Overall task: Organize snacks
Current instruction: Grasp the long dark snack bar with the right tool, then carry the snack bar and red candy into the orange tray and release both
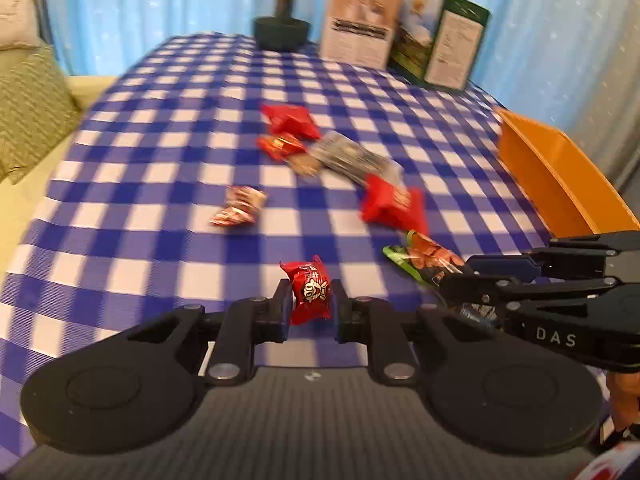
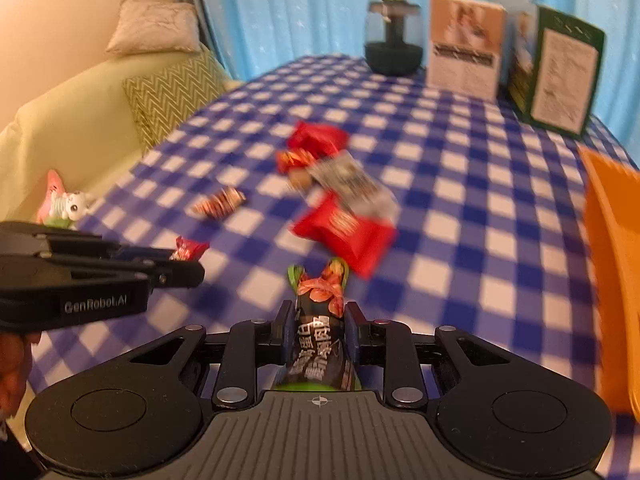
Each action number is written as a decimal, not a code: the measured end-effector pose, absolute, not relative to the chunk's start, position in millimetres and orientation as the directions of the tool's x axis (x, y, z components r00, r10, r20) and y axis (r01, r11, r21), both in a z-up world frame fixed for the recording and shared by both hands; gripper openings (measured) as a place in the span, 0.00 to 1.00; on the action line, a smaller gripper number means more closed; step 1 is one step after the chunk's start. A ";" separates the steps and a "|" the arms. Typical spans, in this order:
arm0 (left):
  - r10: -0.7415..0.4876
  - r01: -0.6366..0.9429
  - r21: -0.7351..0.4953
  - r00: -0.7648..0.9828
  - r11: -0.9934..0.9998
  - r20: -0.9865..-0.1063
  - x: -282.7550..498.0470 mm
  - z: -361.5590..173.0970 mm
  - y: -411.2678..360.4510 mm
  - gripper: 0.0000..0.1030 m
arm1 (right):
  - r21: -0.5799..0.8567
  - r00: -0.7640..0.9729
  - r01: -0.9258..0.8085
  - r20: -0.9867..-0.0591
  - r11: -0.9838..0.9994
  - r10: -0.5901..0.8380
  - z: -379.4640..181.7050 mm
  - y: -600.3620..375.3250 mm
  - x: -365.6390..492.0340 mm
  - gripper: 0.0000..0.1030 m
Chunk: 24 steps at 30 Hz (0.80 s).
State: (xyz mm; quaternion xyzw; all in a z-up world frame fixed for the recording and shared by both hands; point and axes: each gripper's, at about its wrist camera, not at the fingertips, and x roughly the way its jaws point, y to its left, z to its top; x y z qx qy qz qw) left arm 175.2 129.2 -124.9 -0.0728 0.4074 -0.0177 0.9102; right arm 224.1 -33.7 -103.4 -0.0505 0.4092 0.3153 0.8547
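Note:
My left gripper (image 1: 310, 300) is shut on a small red candy packet (image 1: 310, 282), held just above the blue checked tablecloth (image 1: 160, 200). Beside it on the right, my right gripper (image 1: 460, 276) is shut on a green and black snack packet (image 1: 424, 256). The right wrist view shows that packet (image 2: 320, 344) pinched between the right gripper's (image 2: 316, 320) pads. Loose snacks lie mid-table: a large red pack (image 1: 392, 204), a silvery packet (image 1: 352, 156), two red packs (image 1: 290, 118) and a striped candy (image 1: 240, 208). An orange bin (image 1: 560, 176) stands at the right edge.
Two upright cartons (image 1: 360, 24) and a green box (image 1: 444, 40) stand at the table's far edge beside a dark round lamp (image 1: 282, 20). A green sofa with cushions (image 2: 80, 120) runs along the left, with a small toy (image 2: 64, 204) on it. Blue curtains hang behind.

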 end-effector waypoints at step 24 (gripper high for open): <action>-0.069 0.039 -0.058 0.666 0.998 -0.743 181.4 -140.7 93.5 0.21 | 0.138 0.493 -0.568 -0.732 0.811 0.470 -122.3 -41.6 226.4 0.33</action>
